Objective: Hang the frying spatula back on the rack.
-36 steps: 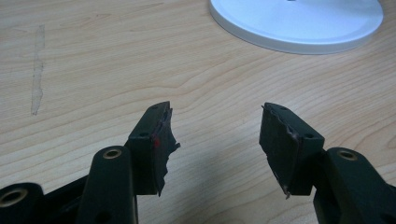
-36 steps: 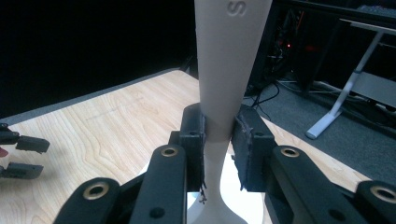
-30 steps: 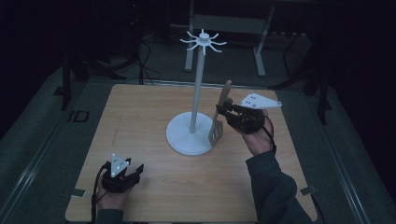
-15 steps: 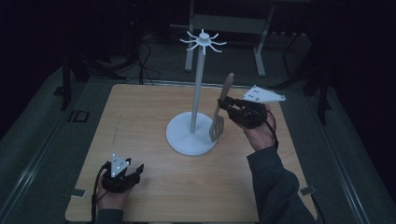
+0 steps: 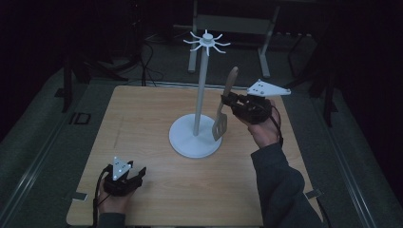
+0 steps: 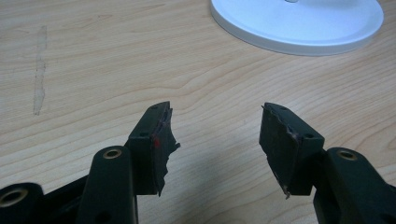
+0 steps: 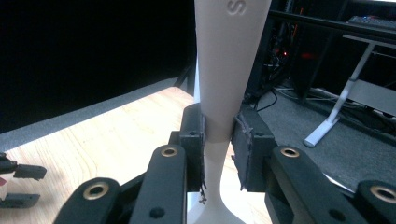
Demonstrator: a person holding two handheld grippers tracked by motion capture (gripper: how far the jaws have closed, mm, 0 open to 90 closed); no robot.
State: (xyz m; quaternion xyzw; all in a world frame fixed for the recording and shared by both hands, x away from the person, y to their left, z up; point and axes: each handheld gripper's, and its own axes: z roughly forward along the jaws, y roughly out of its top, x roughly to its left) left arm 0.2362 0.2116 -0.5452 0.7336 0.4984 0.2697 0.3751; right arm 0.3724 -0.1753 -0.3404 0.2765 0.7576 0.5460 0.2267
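A white stand (image 5: 201, 90) with a round base (image 5: 186, 140) and a crown of hooks (image 5: 207, 42) rises from the middle of the wooden table (image 5: 138, 118). Just right of the pole, my right gripper (image 5: 231, 102) is shut on the neck of a pale spatula (image 5: 220, 122). The spatula hangs blade down, off the table, handle pointing up. In the right gripper view the handle (image 7: 229, 56) is pinched between both pads, with the right gripper (image 7: 219, 128) around it. My left gripper (image 5: 136, 173) rests low at the front left, open and holding nothing; the left gripper (image 6: 215, 135) faces the stand's base (image 6: 299, 23).
Beyond the table's far edge the floor is dark, with cables and a white desk frame (image 5: 228, 23). A grey plate (image 5: 267, 88) tops the right gripper. A sleeved forearm (image 5: 280, 185) crosses the table's right front corner.
The right gripper has lifted the spatula higher beside the pole, its blade now clear of the base. The left gripper has stayed put.
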